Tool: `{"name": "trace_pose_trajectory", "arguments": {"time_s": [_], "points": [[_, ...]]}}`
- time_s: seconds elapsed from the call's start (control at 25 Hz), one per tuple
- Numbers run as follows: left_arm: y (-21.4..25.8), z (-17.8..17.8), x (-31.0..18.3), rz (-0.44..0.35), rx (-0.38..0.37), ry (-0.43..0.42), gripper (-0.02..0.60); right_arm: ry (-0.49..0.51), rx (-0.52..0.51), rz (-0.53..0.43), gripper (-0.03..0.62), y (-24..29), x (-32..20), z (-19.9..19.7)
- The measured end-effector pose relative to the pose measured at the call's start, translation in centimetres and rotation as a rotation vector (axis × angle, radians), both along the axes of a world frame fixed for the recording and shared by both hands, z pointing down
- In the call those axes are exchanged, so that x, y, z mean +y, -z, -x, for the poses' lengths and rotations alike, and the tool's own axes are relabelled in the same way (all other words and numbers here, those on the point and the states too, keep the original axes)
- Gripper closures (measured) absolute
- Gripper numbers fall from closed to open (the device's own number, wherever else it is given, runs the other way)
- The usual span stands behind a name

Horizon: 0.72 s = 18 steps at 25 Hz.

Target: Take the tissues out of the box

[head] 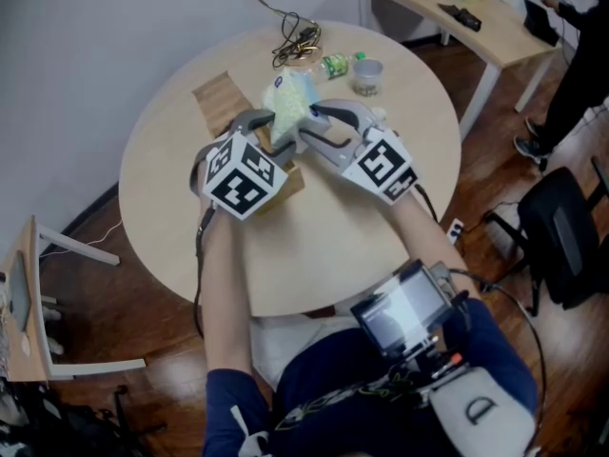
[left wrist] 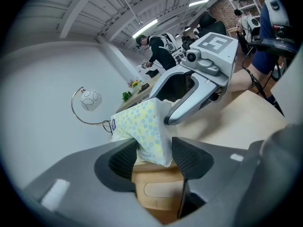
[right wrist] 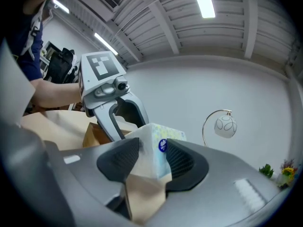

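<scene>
A tissue pack (head: pixel 288 103), pale yellow with blue dots, stands up out of a small wooden box (head: pixel 290 181) on the round table (head: pixel 314 255). My left gripper (head: pixel 262 131) is shut on the wooden box (left wrist: pixel 158 190), with the pack (left wrist: pixel 139 126) rising between its fingertips (left wrist: pixel 189 157). My right gripper (head: pixel 309 127) comes in from the other side and is shut on the pack's upper end (right wrist: pixel 170 132). In the right gripper view the pack fills the gap between the pads (right wrist: pixel 120 160). Each gripper shows in the other's view: the right gripper (left wrist: pixel 189 103), the left gripper (right wrist: pixel 106 108).
A flat wooden piece (head: pixel 221 98) lies left of the box. A cup (head: pixel 367 74), a green bottle (head: pixel 335 65) and cables (head: pixel 297 41) sit at the table's far edge. A desk (head: pixel 457 22), a chair (head: pixel 561 236) and a standing person (head: pixel 580 65) are at the right.
</scene>
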State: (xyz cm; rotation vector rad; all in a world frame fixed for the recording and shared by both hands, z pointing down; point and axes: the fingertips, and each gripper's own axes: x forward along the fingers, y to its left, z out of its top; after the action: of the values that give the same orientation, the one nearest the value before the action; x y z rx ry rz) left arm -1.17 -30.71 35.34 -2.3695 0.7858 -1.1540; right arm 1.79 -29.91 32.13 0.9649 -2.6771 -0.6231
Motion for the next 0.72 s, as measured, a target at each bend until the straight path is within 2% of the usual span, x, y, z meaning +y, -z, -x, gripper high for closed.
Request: {"name": "trace_pose_trajectory", "arguments": {"time_s": [0.28,0.48,0.72], "points": [[-0.3,0.9,0.8,0.030,-0.080,0.032,0.337,0.058,-0.027,0.054,0.416,-0.4,0.4,0.8],[-0.5,1.6,1.7,0.105,-0.092,0.062,0.336,0.126,-0.064,0.110,0.416,-0.8,0.9,1.5],[-0.6,1.3,1.4,0.078,-0.098,0.060,0.334,0.101,-0.061,0.169,0.418,-1.2,0.4,1.0]]}}
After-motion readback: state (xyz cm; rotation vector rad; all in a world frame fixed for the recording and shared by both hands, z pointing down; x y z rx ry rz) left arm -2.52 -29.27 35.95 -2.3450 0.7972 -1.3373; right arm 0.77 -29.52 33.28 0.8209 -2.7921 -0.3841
